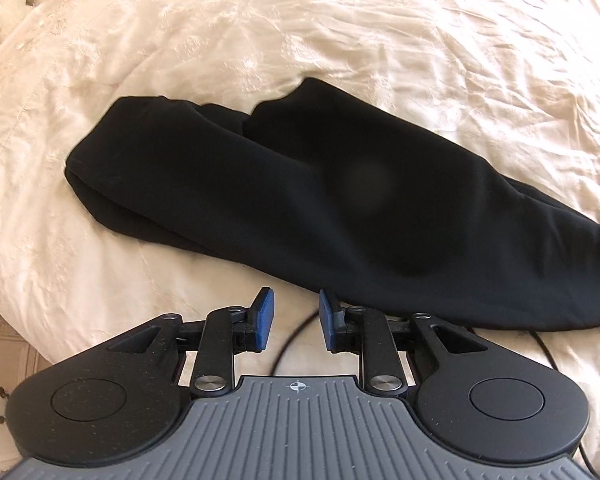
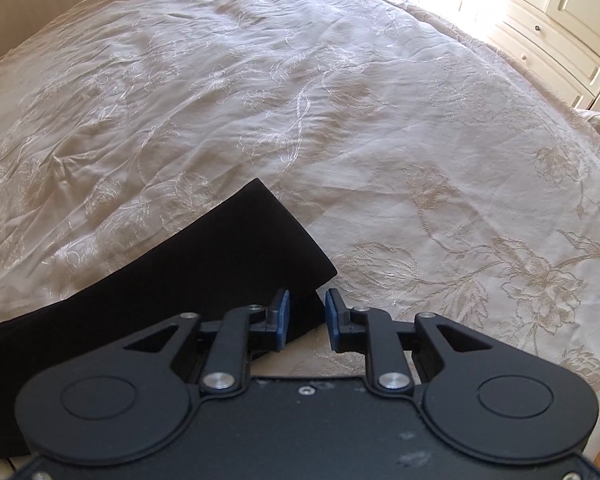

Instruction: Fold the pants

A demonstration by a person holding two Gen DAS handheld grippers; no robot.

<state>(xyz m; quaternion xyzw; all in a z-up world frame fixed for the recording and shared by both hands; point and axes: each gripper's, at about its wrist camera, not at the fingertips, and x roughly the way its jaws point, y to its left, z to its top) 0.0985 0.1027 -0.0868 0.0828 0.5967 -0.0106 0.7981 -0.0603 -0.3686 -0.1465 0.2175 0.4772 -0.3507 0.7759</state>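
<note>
Black pants [image 1: 300,200] lie on the cream bedspread [image 1: 340,32], doubled lengthwise, with the waist end toward the left in the left wrist view. My left gripper [image 1: 296,314] is open and empty, just in front of the near edge of the pants. In the right wrist view the leg end of the pants [image 2: 220,264] runs from the lower left to a cuff near the middle. My right gripper [image 2: 307,314] is open and empty, hovering over the near corner of that cuff, its left finger over the black cloth.
A tufted headboard [image 1: 4,4] sits at the far left of the bed. A thin black cable [image 1: 288,340] lies on the bedspread under the left gripper. White cabinets with drawers [image 2: 548,24] stand beyond the bed at the right. The embroidered bedspread [image 2: 340,100] is wrinkled.
</note>
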